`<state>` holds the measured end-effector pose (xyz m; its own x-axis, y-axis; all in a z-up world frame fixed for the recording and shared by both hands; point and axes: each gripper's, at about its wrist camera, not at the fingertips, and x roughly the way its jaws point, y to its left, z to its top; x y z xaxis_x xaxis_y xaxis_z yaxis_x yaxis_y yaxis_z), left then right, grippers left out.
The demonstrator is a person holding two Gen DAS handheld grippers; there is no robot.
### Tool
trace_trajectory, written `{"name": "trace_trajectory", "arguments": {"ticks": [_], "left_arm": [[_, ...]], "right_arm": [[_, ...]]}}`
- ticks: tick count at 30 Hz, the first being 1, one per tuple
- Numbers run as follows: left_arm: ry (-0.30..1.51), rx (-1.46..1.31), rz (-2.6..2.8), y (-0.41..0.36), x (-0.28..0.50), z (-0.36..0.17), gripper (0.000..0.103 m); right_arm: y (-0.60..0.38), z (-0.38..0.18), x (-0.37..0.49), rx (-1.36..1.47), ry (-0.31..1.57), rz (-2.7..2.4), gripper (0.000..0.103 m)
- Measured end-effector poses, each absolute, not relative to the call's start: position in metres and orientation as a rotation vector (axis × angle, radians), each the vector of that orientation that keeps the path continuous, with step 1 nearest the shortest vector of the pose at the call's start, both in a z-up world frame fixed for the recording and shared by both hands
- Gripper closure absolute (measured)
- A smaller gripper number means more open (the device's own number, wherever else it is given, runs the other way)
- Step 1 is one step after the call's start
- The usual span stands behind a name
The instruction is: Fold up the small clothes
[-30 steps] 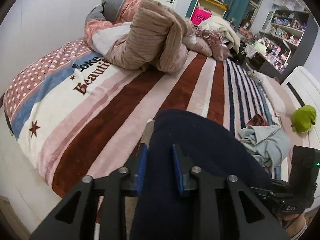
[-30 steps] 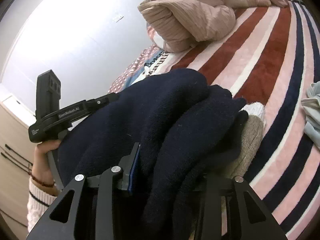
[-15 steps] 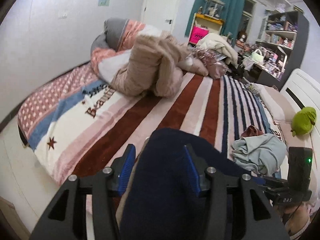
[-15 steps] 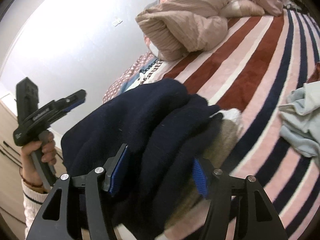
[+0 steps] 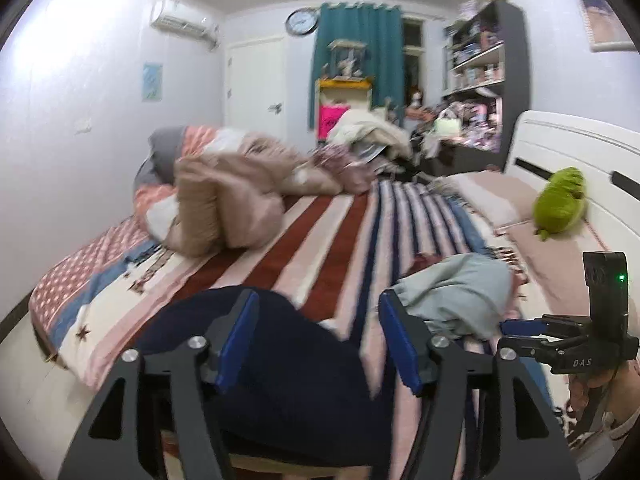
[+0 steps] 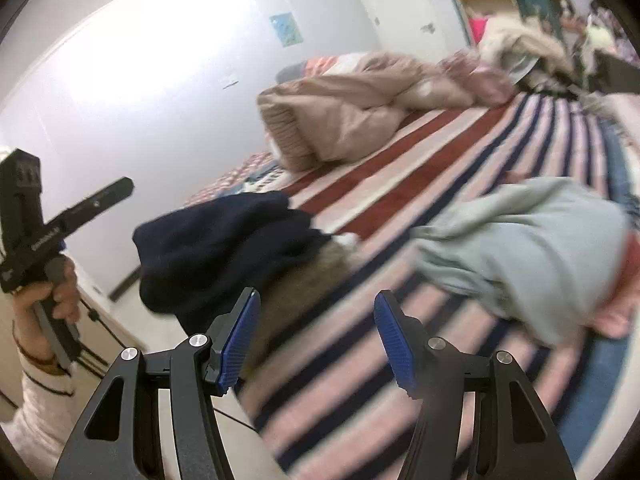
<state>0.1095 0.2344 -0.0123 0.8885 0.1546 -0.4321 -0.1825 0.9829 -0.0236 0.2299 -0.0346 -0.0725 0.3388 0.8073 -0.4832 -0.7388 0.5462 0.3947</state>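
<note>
Left gripper: your left gripper [image 5: 318,336] hangs over the near edge of the bed with its blue pads spread wide, clamping nothing.
Right gripper: your right gripper [image 6: 316,338] is likewise spread wide above the striped blanket [image 6: 424,176], with nothing between its pads.
Navy garment: the folded navy garment [image 6: 224,252] lies on the bed's near edge, on top of a beige-grey piece [image 6: 300,292]; in the left view it sits under and between your fingers, but you cannot tell whether they touch it.
Grey garment: a crumpled light grey garment [image 5: 456,292] lies on the blanket to the right of the navy one, apart from it.
Behind: a heaped pink duvet [image 5: 232,196] sits farther up the bed; a green plush toy [image 5: 560,204] rests by the white headboard [image 5: 576,160].
</note>
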Motion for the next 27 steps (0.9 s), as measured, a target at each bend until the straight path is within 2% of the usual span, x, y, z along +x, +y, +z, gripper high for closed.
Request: {"name": "trace_trajectory", "arguments": {"ticks": [5,9,13,17,23,24,27], "left_arm": [[0.333,-0.007,0.121,0.157,0.083,-0.004,0.031],[0.244,0.006,0.092,0.105,0.061,-0.001,0.016],[0.194,0.015,0.077,0.070,0.045,-0.003,0.007],[0.171,0.023,0.064,0.044,0.033,-0.008,0.002],[0.188,0.028,0.048,0.026,0.027,-0.014,0.001],[0.190,0.027,0.049,0.025,0.025,-0.015,0.001],[0.199,0.021,0.053,0.023,0.024,-0.019,0.001]], "right_arm": [[-0.125,-0.070,0.197,0.090,0.601,0.902,0.048],[-0.195,-0.065,0.161,0.045,0.493,0.794,0.048],[-0.245,-0.061,0.126,0.013,0.418,0.691,0.045],[-0.272,-0.065,0.090,0.025,0.385,0.642,0.037],[-0.277,-0.077,0.038,0.040,0.346,0.612,0.013],[-0.276,-0.078,0.030,0.050,0.337,0.608,0.007],[-0.275,-0.075,0.014,0.060,0.310,0.576,0.005]]}}
